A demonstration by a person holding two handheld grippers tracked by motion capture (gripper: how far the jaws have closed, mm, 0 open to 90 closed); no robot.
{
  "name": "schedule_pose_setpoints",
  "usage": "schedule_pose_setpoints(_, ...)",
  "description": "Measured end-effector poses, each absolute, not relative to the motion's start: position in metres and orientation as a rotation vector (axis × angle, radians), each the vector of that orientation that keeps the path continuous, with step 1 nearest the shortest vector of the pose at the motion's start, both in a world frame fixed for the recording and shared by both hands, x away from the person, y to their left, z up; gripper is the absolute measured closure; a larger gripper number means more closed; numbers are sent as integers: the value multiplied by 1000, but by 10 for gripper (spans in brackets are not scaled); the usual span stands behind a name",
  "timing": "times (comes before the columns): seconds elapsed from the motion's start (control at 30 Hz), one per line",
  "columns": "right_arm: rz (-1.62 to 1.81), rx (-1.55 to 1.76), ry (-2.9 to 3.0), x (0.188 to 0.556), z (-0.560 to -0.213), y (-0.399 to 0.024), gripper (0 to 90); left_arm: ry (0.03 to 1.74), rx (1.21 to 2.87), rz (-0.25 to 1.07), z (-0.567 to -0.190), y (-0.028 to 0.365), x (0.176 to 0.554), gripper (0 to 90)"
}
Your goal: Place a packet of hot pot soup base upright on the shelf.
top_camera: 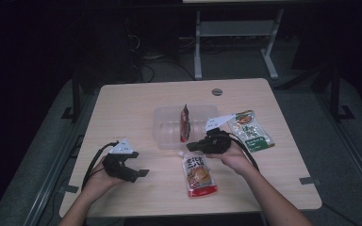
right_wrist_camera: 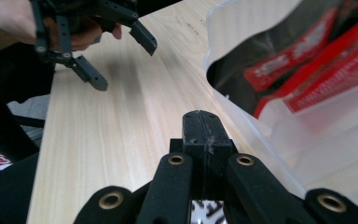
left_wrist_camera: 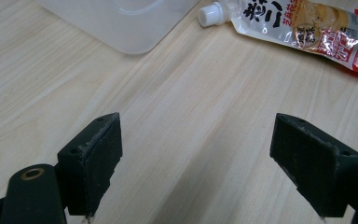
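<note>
Two hand-held grippers over a pale wood-grain table, a spouted pouch lying between them.

At the left, the left gripper [top_camera: 134,170] hangs over bare tabletop with its matte black, scuffed rectangular pads [left_wrist_camera: 95,161] spread wide and nothing between them. Ahead of it lies the glossy red-and-white pouch [top_camera: 199,174], flat, its white ribbed cap [left_wrist_camera: 210,14] pointing toward the clear plastic tub [top_camera: 167,129]. The tub is frosted, thin-walled and round-cornered, and a shiny dark-and-red sachet [top_camera: 185,121] stands on edge inside it. The right gripper [top_camera: 192,146] sits just beside the tub's near wall, above the pouch's cap, its jaws clenched together on nothing. Farther right, a crinkled green-and-white packet [top_camera: 252,131] lies flat.
</note>
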State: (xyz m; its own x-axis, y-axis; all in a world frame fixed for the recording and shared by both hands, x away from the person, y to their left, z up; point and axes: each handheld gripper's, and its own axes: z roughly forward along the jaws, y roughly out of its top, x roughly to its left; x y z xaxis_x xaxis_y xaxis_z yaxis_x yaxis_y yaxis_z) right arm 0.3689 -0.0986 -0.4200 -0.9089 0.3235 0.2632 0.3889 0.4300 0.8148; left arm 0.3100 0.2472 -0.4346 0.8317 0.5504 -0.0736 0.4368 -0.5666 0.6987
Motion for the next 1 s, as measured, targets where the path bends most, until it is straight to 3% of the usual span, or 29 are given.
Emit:
schedule_pose_setpoints(0.57, -1596, -657, -2595, 377, -406, -98, 891, 748, 2270, 217, -436, 255, 301, 162)
schedule_pose_setpoints(1.0, -1522, -722, -2708, 357, -401, -121, 604, 754, 2263, 221, -435, 257, 299, 162)
